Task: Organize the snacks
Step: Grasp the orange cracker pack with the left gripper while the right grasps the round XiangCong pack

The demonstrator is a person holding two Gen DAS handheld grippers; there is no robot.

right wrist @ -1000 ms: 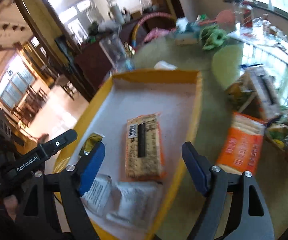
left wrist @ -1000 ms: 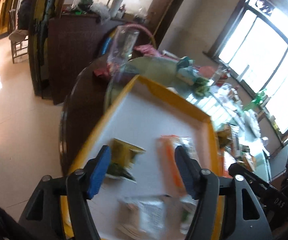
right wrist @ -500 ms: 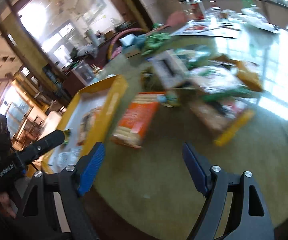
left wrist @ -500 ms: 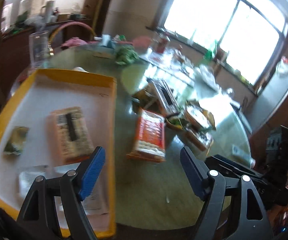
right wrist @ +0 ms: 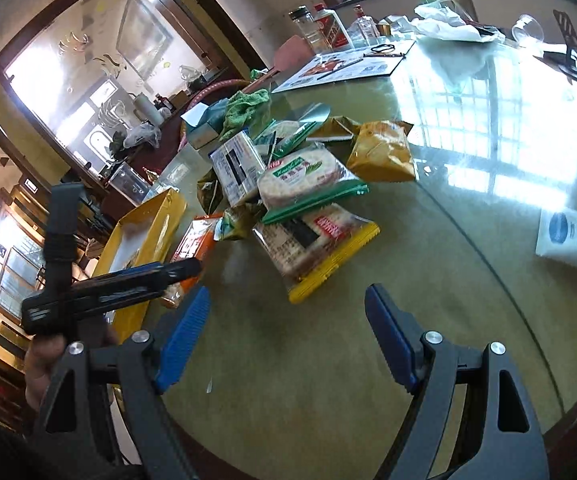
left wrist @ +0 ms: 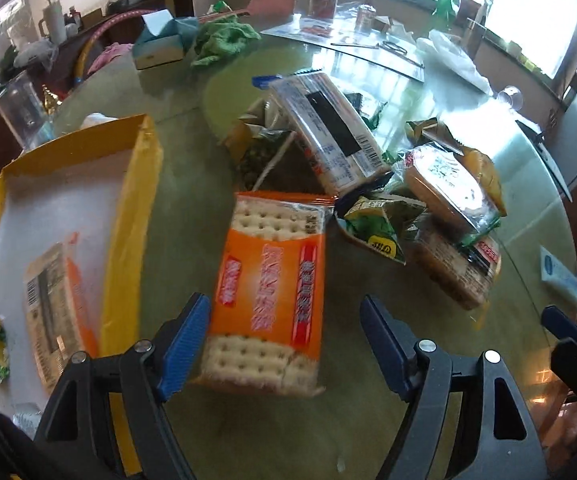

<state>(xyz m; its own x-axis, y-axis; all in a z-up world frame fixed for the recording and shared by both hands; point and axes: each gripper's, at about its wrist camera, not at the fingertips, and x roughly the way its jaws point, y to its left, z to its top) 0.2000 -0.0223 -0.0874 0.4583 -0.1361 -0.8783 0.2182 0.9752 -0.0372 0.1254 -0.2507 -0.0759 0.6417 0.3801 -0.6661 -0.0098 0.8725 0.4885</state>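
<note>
just ahead of left gripper (left wrist: 284,344), orange cracker pack (left wrist: 272,284), jaws apart

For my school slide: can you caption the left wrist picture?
Open left gripper hovers over an orange cracker pack beside the yellow tray.

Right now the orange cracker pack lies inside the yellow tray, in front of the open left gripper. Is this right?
Not quite. The orange cracker pack lies on the green table, beside the yellow tray, not inside it. The left wrist view shows this. It does lie in front of the open left gripper.
</note>
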